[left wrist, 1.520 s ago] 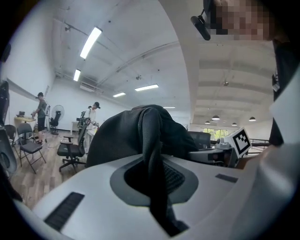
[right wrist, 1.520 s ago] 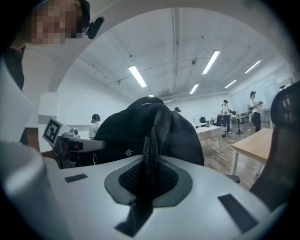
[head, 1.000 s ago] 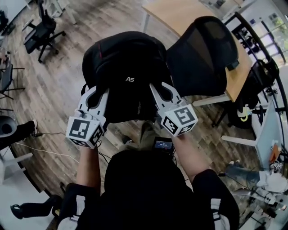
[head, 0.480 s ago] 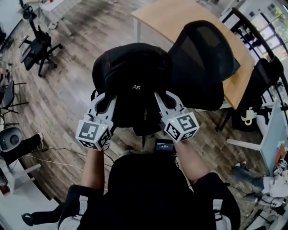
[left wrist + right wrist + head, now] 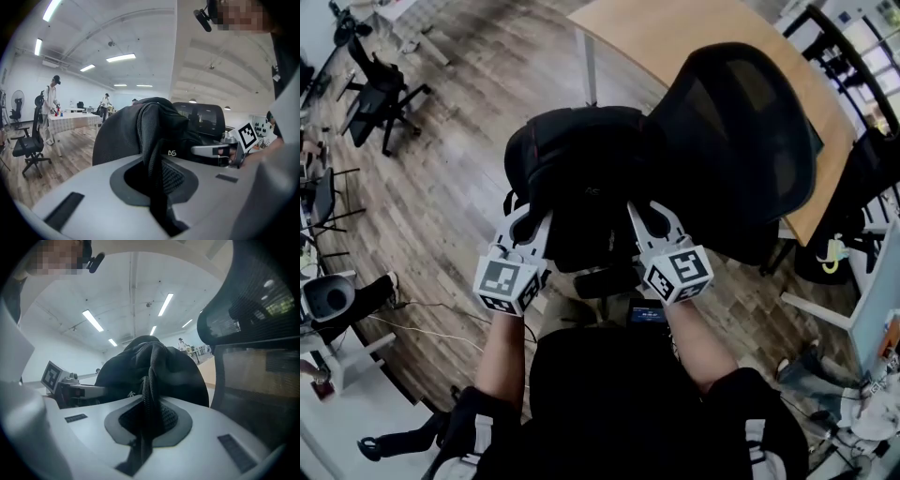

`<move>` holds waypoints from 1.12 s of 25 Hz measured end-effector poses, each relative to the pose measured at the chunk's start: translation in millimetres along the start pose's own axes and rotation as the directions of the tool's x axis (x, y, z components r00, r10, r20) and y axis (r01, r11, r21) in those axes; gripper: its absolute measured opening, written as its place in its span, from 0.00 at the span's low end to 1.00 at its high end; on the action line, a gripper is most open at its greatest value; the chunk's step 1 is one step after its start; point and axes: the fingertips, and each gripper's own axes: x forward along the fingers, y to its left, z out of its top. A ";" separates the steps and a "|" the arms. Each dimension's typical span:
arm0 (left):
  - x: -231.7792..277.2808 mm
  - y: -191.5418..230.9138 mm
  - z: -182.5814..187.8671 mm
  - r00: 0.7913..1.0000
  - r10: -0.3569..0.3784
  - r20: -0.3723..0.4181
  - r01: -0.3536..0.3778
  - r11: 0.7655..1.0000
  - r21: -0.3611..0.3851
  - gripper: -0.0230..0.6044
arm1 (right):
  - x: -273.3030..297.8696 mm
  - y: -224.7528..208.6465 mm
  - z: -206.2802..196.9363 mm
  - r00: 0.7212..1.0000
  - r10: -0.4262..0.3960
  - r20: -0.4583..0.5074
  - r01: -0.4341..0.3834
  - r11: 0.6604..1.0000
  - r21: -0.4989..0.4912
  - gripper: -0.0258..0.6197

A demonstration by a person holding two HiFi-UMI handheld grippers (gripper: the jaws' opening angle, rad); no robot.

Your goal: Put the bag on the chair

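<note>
A black backpack (image 5: 581,178) hangs between both grippers, over the seat of a black mesh office chair (image 5: 750,141) whose backrest stands to its right. My left gripper (image 5: 530,225) is shut on the bag's left shoulder strap (image 5: 154,164). My right gripper (image 5: 645,217) is shut on the right strap (image 5: 149,404). In both gripper views the bag (image 5: 136,131) (image 5: 154,371) fills the middle, with the strap pinched between the jaws. The chair's seat is mostly hidden under the bag.
A wooden table (image 5: 694,37) stands just behind the chair. Another black office chair (image 5: 380,80) is at the far left on the wood floor. Cables and shoes lie at the lower left. People stand by a distant table (image 5: 70,119).
Both grippers have carried the bag forward and down toward the chair. The bag now sits lower, close against the backrest.
</note>
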 end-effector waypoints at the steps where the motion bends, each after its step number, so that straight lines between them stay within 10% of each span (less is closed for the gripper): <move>1: 6.6 2.5 -5.0 1.000 0.001 -0.008 -0.001 1.000 -0.007 0.08 | 4.0 -5.5 -4.0 1.000 -0.001 -0.007 0.001 1.000 0.007 0.08; 28: 166.0 82.5 -92.4 0.970 -0.192 -0.150 0.177 0.978 -0.108 0.09 | 104.4 -112.3 -95.9 0.962 -0.256 -0.096 0.269 0.951 0.156 0.08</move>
